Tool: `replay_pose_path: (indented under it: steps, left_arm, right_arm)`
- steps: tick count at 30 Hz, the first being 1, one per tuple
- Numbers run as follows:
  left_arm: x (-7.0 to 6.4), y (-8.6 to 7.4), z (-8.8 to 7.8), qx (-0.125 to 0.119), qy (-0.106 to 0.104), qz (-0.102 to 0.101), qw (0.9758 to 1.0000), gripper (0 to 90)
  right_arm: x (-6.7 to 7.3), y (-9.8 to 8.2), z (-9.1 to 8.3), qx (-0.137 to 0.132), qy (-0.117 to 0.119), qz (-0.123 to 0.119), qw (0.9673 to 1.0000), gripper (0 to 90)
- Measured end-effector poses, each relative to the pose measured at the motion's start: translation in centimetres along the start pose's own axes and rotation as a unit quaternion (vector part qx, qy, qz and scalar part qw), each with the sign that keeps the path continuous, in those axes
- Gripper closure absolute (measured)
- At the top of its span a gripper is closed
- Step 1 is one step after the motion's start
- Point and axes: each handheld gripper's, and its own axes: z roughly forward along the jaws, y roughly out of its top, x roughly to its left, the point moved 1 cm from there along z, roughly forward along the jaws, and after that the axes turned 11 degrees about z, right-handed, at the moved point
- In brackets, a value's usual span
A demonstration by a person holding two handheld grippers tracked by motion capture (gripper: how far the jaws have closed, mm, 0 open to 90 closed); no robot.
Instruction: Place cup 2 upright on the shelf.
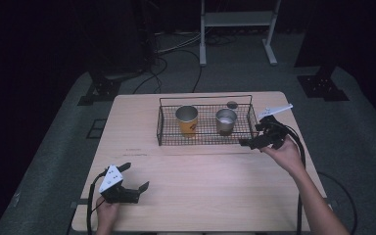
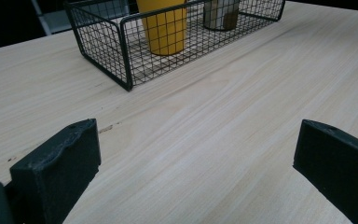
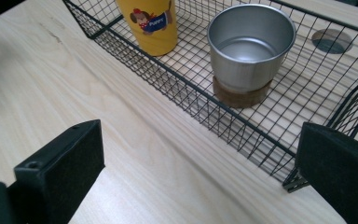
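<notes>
A black wire basket (image 1: 162, 138) (image 2: 121, 56) (image 3: 242, 126) stands at the back middle of the wooden table. Inside it are a yellow cup (image 1: 186, 121) (image 2: 164, 25) (image 3: 150, 23) with a cartoon dog on the left and a steel cup (image 1: 225, 121) (image 2: 220, 13) (image 3: 249, 49) on a brown base on the right. My right gripper (image 1: 255, 134) (image 3: 200, 186) is open, just outside the basket's front right corner, nothing between its jaws. My left gripper (image 1: 136, 177) (image 2: 196, 168) is open over bare table near the front left, far from the basket.
A round hole (image 1: 232, 105) (image 3: 332, 40) in the tabletop lies behind the basket. Cables trail from both grippers. Beyond the table are dark stand feet (image 1: 321, 85) and a white frame (image 1: 236, 29) on grey floor. Bare wood spans the table's front half.
</notes>
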Motion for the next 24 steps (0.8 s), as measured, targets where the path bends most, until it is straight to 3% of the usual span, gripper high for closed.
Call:
replay_pose_path:
  steps: [24]
  left_arm:
    - [0.0,0.0,0.0,0.0,0.0,0.001,1.0,0.0]
  right_arm:
    - [-0.8,-4.2,0.5,0.006,-0.002,0.009,0.9999,0.7]
